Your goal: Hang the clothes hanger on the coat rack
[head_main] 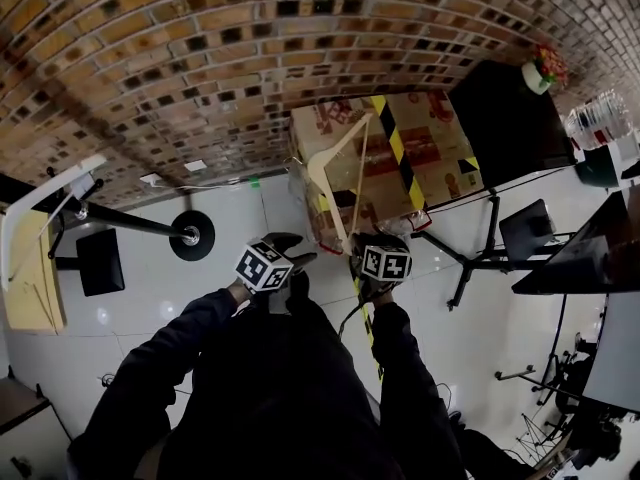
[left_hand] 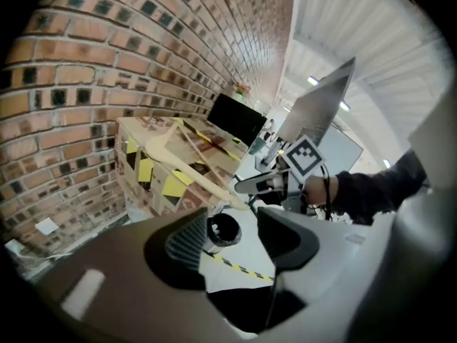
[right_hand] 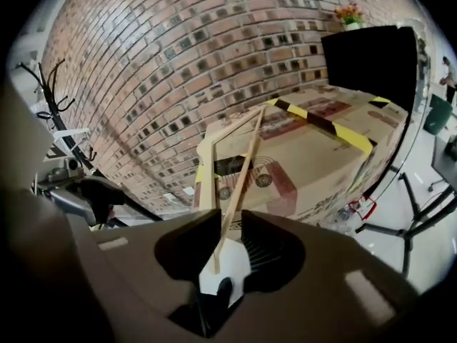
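My right gripper (head_main: 358, 253) is shut on the thin lower bar of a pale wooden clothes hanger (head_main: 335, 148), which stands up in front of a cardboard box. In the right gripper view the bar (right_hand: 241, 166) runs up from between the closed jaws of the right gripper (right_hand: 230, 227). My left gripper (head_main: 283, 242) is close beside it on the left, open and holding nothing. The left gripper view shows the open left gripper (left_hand: 232, 224) and the hanger (left_hand: 187, 168) ahead. The black coat rack (head_main: 130, 220) stands to the left on its round base (head_main: 191, 235). Its hooks (right_hand: 46, 84) are far from the hanger.
A large cardboard box (head_main: 420, 168) with yellow-black tape sits against the brick wall. Right of it are a black screen (head_main: 510, 118), a black tripod stand (head_main: 480, 258) and a dark table (head_main: 590, 258). A pale wooden piece (head_main: 30, 268) hangs at the far left.
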Motion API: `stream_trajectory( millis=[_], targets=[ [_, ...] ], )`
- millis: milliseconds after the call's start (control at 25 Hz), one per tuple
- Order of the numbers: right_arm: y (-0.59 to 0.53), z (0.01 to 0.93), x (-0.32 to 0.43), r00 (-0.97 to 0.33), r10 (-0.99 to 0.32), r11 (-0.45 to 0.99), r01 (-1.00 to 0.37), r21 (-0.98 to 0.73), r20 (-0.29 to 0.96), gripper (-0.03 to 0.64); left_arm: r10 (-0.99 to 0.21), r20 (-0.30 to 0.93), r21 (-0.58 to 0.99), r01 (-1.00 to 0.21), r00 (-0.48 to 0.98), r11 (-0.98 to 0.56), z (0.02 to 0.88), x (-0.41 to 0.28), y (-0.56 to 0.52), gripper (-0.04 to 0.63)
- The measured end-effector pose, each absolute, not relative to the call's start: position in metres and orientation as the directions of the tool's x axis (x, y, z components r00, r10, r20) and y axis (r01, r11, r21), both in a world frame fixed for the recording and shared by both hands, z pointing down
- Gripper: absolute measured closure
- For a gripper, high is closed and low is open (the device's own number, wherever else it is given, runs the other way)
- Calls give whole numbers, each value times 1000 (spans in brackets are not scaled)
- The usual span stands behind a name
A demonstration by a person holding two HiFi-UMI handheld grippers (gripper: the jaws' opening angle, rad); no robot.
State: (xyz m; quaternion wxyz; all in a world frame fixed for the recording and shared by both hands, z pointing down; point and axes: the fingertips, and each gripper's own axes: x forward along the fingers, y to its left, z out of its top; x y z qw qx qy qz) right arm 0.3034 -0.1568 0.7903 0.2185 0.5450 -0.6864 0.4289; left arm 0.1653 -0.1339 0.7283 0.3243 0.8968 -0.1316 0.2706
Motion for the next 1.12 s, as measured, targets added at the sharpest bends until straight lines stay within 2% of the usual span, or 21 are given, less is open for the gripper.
stream_trajectory(
  millis=[160,320,800,1120],
  targets=[
    [-162,805,298,-409,-511,30,-888,-460,756,520,-42,600,522,-431,799,-736,748,190,-142,357],
    [-164,807,291,-491,-474,8,-832,-554,731,555,-45,594,563,-456,803,-689,761,201,-147,357],
    [-123,810,254,-630,-417,-29,-711,-702,655,560,-65,569,693,-521,820,-499,796,199,-146,357],
    [-107,807,233,-672,-382,17,-692,-722,634,557,-73,524,781,-513,849,-357,817,210,-148,357]
  ],
)
